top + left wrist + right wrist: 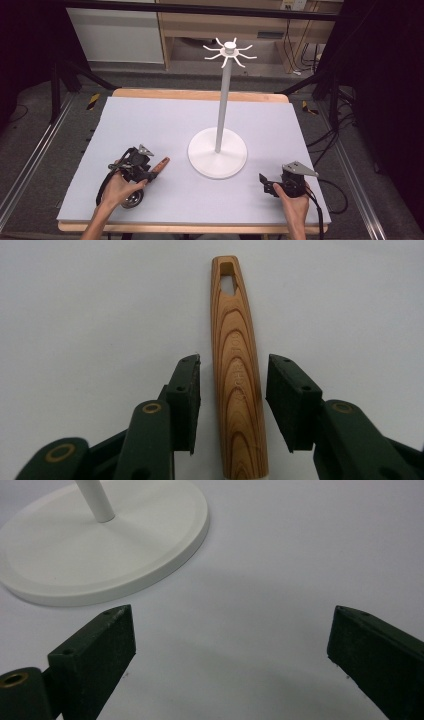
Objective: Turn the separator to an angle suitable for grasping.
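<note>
A utensil with a wooden handle (233,325) lies flat on the grey mat; the handle has a hanging slot at its far end. In the high view the handle (161,164) points up and right, and a shiny round metal head (133,199) shows by the left hand. My left gripper (232,375) straddles the handle, with a thin gap between each pad and the wood, so it is open. My right gripper (230,630) rests on the mat at the front right (265,183), open wide with nothing between its jaws.
A white stand (218,152) with a round base, a tall pole and a ring of hooks (230,51) on top is at the mat's middle. Its base (100,555) lies just left of and beyond the right gripper. The mat's front edge is close behind both hands.
</note>
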Available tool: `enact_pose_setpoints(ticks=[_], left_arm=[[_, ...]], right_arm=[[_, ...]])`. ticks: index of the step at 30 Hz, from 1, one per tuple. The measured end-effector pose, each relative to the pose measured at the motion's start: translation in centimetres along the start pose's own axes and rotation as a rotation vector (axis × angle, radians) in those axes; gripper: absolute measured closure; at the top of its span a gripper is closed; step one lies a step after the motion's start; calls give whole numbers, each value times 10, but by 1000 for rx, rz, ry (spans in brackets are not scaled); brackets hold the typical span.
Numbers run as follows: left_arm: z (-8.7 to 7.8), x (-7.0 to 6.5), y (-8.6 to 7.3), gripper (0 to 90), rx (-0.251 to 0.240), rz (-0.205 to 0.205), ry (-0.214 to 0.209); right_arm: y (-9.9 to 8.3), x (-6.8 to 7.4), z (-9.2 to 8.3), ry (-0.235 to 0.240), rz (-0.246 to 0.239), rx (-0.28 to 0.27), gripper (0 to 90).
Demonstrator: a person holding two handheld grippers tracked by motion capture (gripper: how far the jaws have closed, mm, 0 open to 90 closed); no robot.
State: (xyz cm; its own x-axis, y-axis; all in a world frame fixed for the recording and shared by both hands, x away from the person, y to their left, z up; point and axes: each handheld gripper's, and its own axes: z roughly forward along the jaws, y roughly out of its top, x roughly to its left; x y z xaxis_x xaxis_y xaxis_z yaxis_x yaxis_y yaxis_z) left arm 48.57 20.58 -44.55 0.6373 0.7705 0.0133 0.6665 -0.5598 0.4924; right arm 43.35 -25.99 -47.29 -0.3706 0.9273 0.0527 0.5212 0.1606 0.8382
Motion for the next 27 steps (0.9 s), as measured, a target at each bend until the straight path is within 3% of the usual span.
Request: enact_pose_setpoints(ticks=[9,14,27], left_arm=[[11,2,7,624,56,12,-23],[13,0,10,638,77,20,-11],[14,1,12,655,91,-14,-16]], right_arm=[[0,0,0,8,10,9,58],[0,0,1,14,11,14,59],[0,1,2,20,10,23,59]])
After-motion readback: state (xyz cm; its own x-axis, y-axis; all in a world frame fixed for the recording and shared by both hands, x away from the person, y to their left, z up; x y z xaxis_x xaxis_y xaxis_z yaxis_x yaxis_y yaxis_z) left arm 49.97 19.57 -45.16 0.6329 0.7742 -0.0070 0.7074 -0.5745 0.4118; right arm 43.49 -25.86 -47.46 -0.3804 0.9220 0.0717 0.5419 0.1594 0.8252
